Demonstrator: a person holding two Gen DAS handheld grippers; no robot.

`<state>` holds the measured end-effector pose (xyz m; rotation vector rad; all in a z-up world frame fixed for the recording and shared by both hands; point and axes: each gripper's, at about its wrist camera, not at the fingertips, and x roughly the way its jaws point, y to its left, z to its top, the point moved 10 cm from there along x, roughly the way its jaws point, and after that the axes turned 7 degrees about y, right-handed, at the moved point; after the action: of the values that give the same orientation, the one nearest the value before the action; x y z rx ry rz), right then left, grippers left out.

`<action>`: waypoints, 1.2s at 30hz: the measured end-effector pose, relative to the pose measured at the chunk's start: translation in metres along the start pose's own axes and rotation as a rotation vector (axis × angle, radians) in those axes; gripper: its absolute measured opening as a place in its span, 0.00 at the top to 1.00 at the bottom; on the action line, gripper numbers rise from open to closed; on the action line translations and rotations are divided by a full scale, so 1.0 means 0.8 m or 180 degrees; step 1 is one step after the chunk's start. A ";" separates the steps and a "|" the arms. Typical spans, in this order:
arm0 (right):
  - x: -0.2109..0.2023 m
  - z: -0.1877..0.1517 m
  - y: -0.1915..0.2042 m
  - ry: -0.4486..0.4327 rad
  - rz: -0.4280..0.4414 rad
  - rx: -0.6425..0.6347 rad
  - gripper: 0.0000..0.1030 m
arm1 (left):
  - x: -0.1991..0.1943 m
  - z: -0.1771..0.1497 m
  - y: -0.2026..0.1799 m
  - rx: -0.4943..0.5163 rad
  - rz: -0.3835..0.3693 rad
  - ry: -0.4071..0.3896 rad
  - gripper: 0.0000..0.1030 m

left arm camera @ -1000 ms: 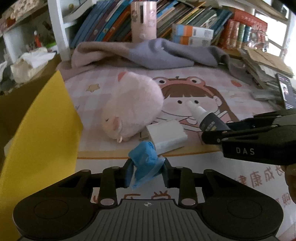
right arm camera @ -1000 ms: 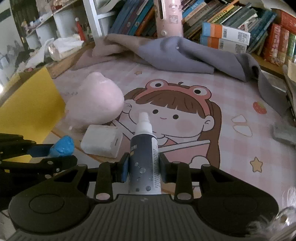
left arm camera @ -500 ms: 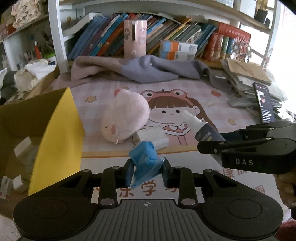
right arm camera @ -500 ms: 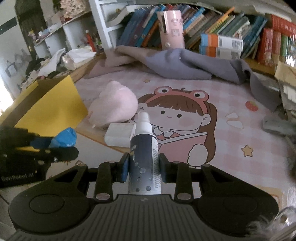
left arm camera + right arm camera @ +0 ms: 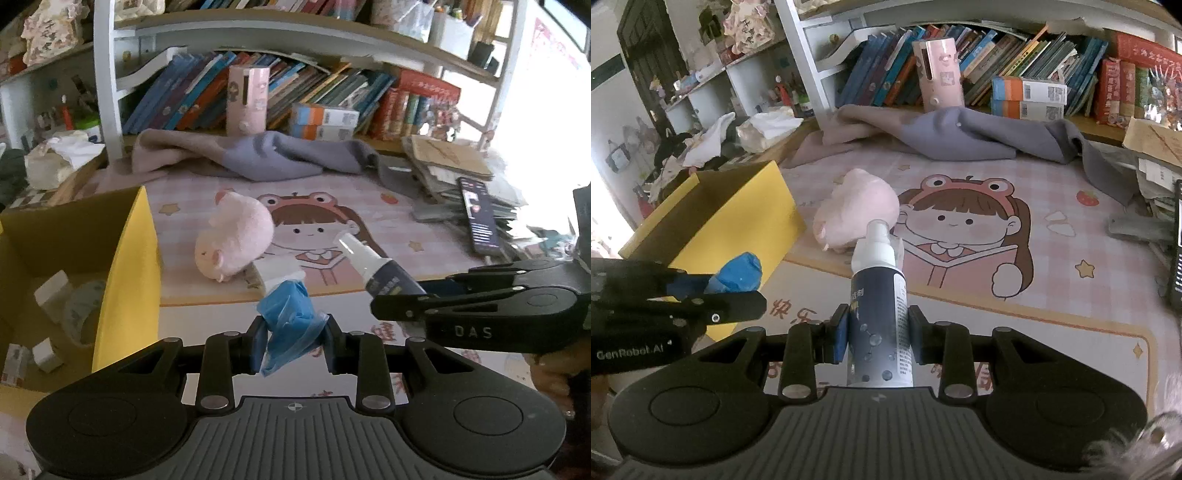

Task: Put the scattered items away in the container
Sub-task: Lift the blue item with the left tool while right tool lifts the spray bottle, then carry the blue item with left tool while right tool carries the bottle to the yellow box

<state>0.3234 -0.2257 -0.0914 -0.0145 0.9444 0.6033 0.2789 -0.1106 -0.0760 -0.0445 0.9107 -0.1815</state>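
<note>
The left tongs (image 5: 291,334) are clamped on a crumpled blue bag (image 5: 290,317), just right of the yellow box (image 5: 125,280). The right tongs (image 5: 877,334) grip a spray bottle (image 5: 879,295) — both held above the desk (image 5: 1052,325), near the pink plush toy (image 5: 234,242).

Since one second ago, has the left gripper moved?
Yes. The left gripper has pulled back and up from the pink plush; the yellow box now shows its inside.

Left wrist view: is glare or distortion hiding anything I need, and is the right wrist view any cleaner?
Left wrist view: window glare bleaches the right edge; fisheye bows the shelf; blue bag and yellow box stay sharp. Right wrist view: evenly lit, spray bottle crisp, the far-left edge washed out.
</note>
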 end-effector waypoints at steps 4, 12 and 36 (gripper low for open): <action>-0.014 -0.008 0.010 -0.0034 -0.0061 0.0042 0.70 | -0.015 -0.007 0.000 0.0027 -0.0111 -0.0041 0.71; -0.033 -0.034 0.033 -0.0059 -0.0177 0.0168 0.70 | -0.038 -0.029 0.005 0.0063 -0.0300 -0.0067 0.72; -0.071 -0.119 0.141 -0.0115 -0.0447 0.0473 0.70 | -0.110 -0.114 0.049 0.0274 -0.0645 -0.0042 0.72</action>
<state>0.1714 -0.1842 -0.0779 0.0622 0.9426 0.4015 0.1597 -0.0532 -0.0675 -0.0581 0.8840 -0.4082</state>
